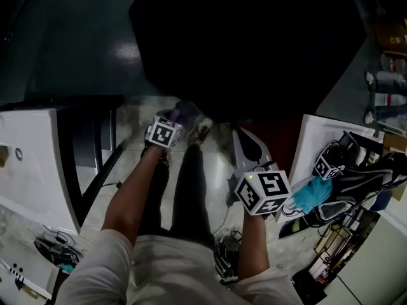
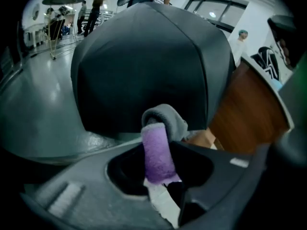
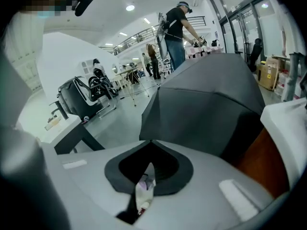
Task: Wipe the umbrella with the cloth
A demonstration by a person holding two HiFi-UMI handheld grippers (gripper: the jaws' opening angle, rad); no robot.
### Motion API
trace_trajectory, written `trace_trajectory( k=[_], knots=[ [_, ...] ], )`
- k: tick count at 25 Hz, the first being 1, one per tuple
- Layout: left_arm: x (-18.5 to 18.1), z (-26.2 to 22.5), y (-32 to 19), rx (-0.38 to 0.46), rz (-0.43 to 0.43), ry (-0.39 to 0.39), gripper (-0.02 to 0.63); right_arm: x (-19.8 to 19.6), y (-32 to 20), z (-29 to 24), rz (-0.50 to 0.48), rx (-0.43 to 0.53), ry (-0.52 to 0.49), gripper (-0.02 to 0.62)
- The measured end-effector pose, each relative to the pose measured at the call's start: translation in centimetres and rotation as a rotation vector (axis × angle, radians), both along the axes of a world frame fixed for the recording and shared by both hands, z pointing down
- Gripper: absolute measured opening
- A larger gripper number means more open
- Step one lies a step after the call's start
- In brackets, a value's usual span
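Observation:
The open black umbrella [image 1: 248,43] lies canopy-up on the floor ahead of me and fills the left gripper view [image 2: 148,61]. My left gripper [image 1: 180,117] is at the canopy's near edge, shut on a folded purple and grey cloth [image 2: 158,152], whose grey end [image 1: 188,111] pokes out towards the umbrella. My right gripper [image 1: 247,146] is lower and to the right, a little short of the canopy; its jaws are together with nothing between them. In the right gripper view the umbrella [image 3: 211,104] rises just beyond the gripper [image 3: 151,143].
A white table [image 1: 32,164] stands at my left. Another white table [image 1: 318,132] at my right carries a black bag [image 1: 362,183] and a blue cloth [image 1: 311,192]. A brown panel [image 2: 244,114] sits beside the umbrella. Cables [image 1: 57,250] lie on the floor. People stand far off [image 3: 177,28].

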State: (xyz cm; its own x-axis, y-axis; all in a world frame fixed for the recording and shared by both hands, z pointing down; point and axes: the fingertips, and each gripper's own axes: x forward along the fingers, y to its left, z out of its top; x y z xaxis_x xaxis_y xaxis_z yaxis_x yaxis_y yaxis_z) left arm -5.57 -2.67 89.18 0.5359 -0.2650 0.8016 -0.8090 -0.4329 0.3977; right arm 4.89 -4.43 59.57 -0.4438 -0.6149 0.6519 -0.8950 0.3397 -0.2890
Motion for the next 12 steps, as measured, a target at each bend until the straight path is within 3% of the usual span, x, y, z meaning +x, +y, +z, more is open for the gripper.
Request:
trace_trajectory(
  k=[4, 12],
  knots=[
    [-1.7, -5.5, -2.4, 0.071, -0.043, 0.016, 0.135, 0.2, -1.2, -4.2, 0.005, 0.055, -0.005, 0.006],
    [-3.3, -20.0, -12.5, 0.313, -0.113, 0.062, 0.135, 1.3, -5.9, -11.3, -0.017, 0.190, 0.024, 0.005]
  ],
)
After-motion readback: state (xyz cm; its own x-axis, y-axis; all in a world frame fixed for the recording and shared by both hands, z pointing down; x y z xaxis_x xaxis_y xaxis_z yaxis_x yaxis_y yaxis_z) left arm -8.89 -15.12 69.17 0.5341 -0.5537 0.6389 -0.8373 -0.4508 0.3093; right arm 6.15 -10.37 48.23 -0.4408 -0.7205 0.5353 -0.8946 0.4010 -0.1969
